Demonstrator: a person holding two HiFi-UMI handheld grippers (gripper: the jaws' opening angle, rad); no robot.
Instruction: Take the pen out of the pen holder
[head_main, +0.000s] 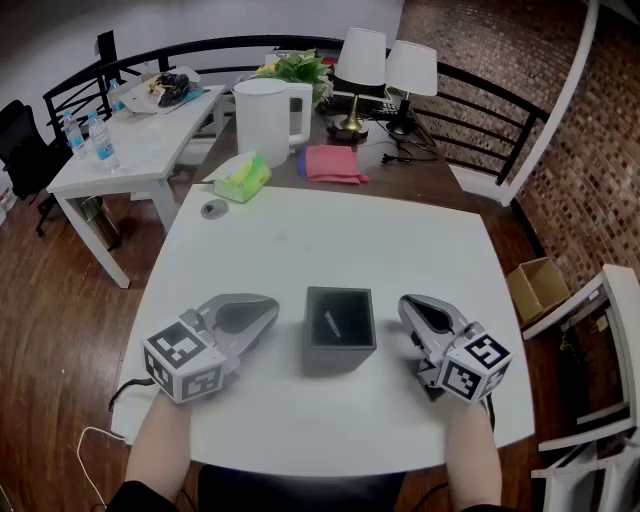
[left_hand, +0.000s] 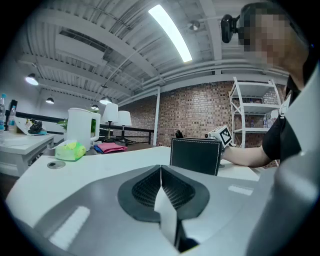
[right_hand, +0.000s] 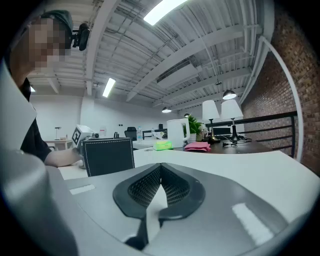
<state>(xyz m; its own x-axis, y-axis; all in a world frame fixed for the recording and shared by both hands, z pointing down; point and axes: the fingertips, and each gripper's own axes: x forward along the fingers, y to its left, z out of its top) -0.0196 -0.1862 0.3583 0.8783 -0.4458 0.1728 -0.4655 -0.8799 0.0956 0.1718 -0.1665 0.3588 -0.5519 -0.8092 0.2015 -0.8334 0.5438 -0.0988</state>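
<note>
A dark square pen holder (head_main: 339, 328) stands near the front of the white table (head_main: 330, 250), with a pen (head_main: 331, 323) lying slanted inside it. My left gripper (head_main: 262, 312) rests on the table to the holder's left, jaws shut and empty. To the holder's right sits my right gripper (head_main: 412, 308), also shut with nothing in it. In the left gripper view the holder (left_hand: 195, 155) shows ahead to the right, beyond the closed left gripper (left_hand: 160, 168). The right gripper view has the holder (right_hand: 108, 156) ahead to the left of the closed right gripper (right_hand: 160, 167).
At the table's far edge lie a green tissue pack (head_main: 243, 176) and a small round disc (head_main: 213, 209). Behind stand a white kettle (head_main: 268, 120), a pink cloth (head_main: 333, 163) and two lamps (head_main: 362, 60). A second white table (head_main: 130, 140) with bottles is at far left.
</note>
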